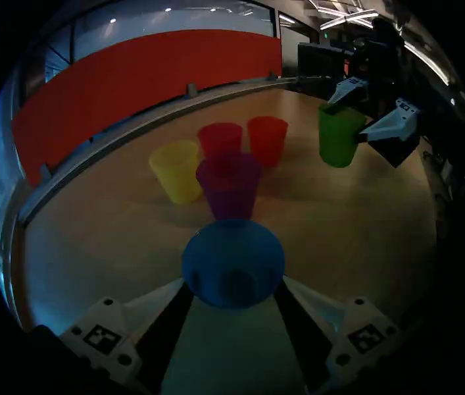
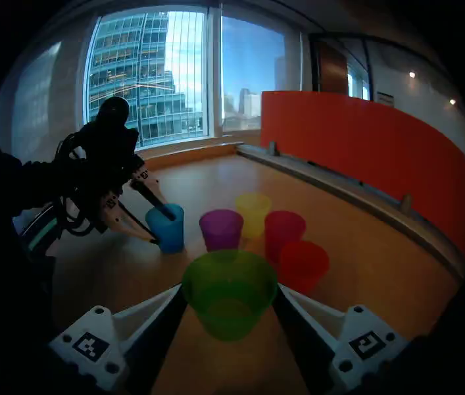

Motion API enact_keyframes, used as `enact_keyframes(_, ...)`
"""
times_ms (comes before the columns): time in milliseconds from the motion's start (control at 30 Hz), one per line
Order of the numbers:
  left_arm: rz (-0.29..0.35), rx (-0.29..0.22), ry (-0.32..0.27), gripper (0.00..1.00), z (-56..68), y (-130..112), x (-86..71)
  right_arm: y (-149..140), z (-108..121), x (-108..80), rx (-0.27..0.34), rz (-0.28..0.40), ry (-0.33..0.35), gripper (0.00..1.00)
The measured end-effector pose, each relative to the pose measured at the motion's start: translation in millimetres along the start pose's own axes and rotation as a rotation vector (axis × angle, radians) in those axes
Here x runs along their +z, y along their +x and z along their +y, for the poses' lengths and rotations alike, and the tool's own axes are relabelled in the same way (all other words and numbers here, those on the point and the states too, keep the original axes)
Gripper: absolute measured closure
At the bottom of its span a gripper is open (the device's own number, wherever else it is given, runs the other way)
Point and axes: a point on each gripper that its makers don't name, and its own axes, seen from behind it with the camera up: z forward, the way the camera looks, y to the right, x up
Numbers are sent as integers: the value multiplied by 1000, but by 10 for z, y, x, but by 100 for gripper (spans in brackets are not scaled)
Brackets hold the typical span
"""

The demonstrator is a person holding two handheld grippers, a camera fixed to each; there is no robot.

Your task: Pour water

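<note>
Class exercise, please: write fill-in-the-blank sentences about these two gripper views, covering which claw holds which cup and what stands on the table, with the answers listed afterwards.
1. The blue cup sits between the fingers of the ____ claw.
2. The right claw is shut on a cup coloured ____.
3. Apart from the two held cups, ____ cups stand on the wooden table.
4. In the left gripper view, the standing cup nearest the blue cup is ____.
Missing words: left, green, four, purple.

A long orange-red partition wall [image 2: 370, 145] borders the pale wooden surface [image 2: 370, 253], and tall glass windows [image 2: 146, 72] beyond show high-rise towers outside.
</note>
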Motion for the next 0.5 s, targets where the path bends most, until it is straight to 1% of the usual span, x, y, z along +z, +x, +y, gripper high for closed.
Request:
enact_keyframes(267,-25,-3,3,18,-3,-52,12,-1,-2,12,2,-2,-2,9)
enact_keyframes(500,-73,0,5,18,-4,-206,-1,-45,7,33,5,-8,-4,9)
